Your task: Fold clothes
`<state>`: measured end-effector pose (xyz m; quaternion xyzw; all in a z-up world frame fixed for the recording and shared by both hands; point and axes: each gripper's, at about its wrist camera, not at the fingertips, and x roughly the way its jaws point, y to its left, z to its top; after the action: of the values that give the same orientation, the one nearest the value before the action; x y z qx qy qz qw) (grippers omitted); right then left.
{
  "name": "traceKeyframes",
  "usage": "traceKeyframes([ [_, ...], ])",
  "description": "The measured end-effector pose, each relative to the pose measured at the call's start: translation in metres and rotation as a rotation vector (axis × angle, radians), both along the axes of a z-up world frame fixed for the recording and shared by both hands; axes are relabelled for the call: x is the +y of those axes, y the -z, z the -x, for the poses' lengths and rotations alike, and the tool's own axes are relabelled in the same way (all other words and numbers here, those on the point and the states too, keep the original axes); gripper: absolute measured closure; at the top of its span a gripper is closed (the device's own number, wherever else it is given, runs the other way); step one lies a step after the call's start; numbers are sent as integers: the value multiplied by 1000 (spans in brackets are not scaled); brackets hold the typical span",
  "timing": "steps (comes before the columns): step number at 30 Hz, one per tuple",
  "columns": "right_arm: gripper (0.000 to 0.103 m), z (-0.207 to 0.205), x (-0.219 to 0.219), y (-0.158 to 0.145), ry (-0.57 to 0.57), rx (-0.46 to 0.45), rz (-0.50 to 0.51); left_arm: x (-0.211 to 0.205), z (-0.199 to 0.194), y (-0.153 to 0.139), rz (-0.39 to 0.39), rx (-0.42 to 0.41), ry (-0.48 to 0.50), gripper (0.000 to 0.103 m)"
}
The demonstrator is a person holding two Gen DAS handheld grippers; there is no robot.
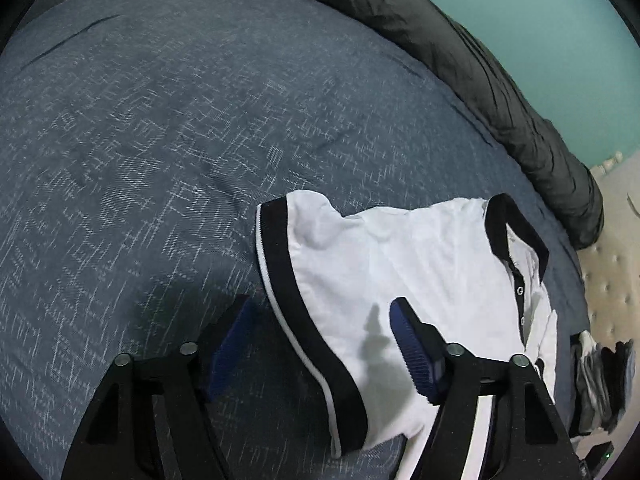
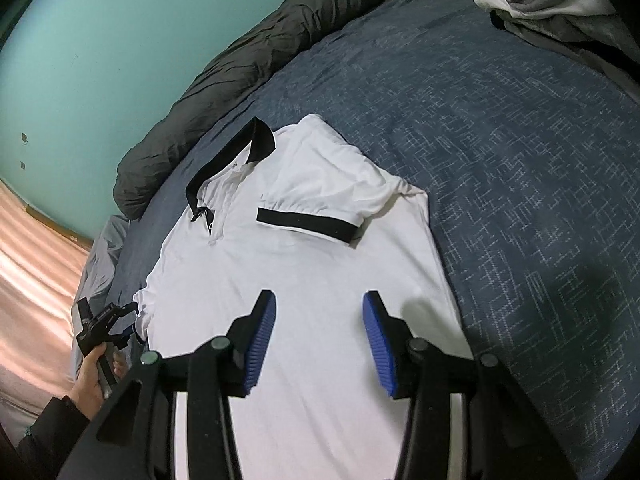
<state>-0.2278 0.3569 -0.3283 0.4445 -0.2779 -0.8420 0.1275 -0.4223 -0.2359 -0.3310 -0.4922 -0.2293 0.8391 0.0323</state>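
A white polo shirt [image 2: 304,264] with a black collar [image 2: 240,148] and black sleeve bands lies on the blue patterned bedspread [image 2: 520,160]. One sleeve [image 2: 320,208] is folded across its chest. My right gripper [image 2: 320,312] is open above the shirt's lower body. My left gripper [image 1: 320,316] is open over a black-banded sleeve [image 1: 304,304] of the shirt [image 1: 420,260]. The left gripper also shows small in the right wrist view [image 2: 128,312], at the shirt's left sleeve, held by a hand.
A rolled dark grey duvet [image 1: 480,80] lies along the teal wall [image 2: 100,40] at the bed's far side. A pile of grey and white clothes [image 2: 552,0] sits at the far right corner. Dark folded clothes [image 1: 600,384] lie by the bed's edge.
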Motion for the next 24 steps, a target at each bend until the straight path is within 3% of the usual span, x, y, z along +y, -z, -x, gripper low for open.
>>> traceKeyframes([
  [2, 57, 0, 1, 2, 2, -6, 6, 2, 1, 0, 12, 0, 4, 67],
  [6, 57, 0, 1, 5, 1, -11, 12, 7, 3, -2, 15, 17, 18, 80],
  [8, 57, -2, 1, 5, -1, -10, 14, 11, 1, -8, 17, 37, 41, 96],
  [14, 57, -4, 4, 6, 16, -9, 25, 44, -9, -43, 104, 117, 136, 99],
  [18, 57, -5, 0, 3, 5, -1, 37, 90, -10, -65, 168, 171, 229, 99],
  [24, 57, -9, -2, -2, -3, 11, 42, 171, -28, -67, 264, 182, 405, 99],
])
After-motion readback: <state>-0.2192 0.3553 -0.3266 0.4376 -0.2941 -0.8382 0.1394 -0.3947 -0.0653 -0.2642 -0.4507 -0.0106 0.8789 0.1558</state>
